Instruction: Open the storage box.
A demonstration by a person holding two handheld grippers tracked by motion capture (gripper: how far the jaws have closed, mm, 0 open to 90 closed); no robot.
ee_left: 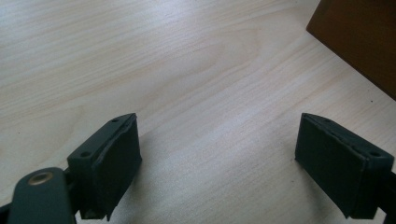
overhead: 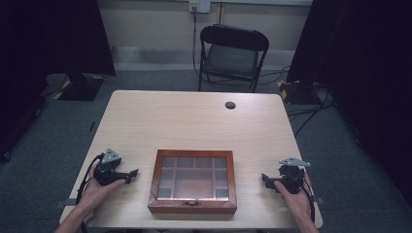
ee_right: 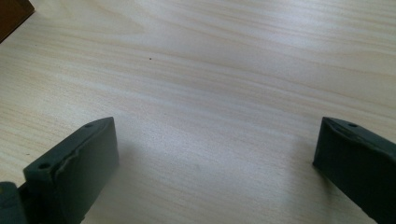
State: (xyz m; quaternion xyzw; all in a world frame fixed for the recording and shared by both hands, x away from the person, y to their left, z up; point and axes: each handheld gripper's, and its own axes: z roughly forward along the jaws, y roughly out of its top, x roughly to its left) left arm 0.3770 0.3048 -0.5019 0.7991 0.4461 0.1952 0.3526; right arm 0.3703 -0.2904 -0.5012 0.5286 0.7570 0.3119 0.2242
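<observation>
A brown wooden box (overhead: 193, 181) with a glass lid and divided compartments lies shut near the table's front edge, in the middle. My left gripper (overhead: 130, 174) rests on the table to the box's left, held by a hand, its jaws pointing toward the box. In the left gripper view that gripper (ee_left: 217, 161) stands open over bare wood, and a corner of the box (ee_left: 359, 42) shows at the upper right. My right gripper (overhead: 265, 178) sits to the box's right, also pointing at it. The right gripper view has this gripper (ee_right: 215, 170) open with nothing between its jaws.
The light wooden table (overhead: 194, 121) has a round cable hole (overhead: 230, 105) at the back. A black folding chair (overhead: 232, 56) stands behind the table. Dark curtains hang at both sides, and cables run over the floor at the right.
</observation>
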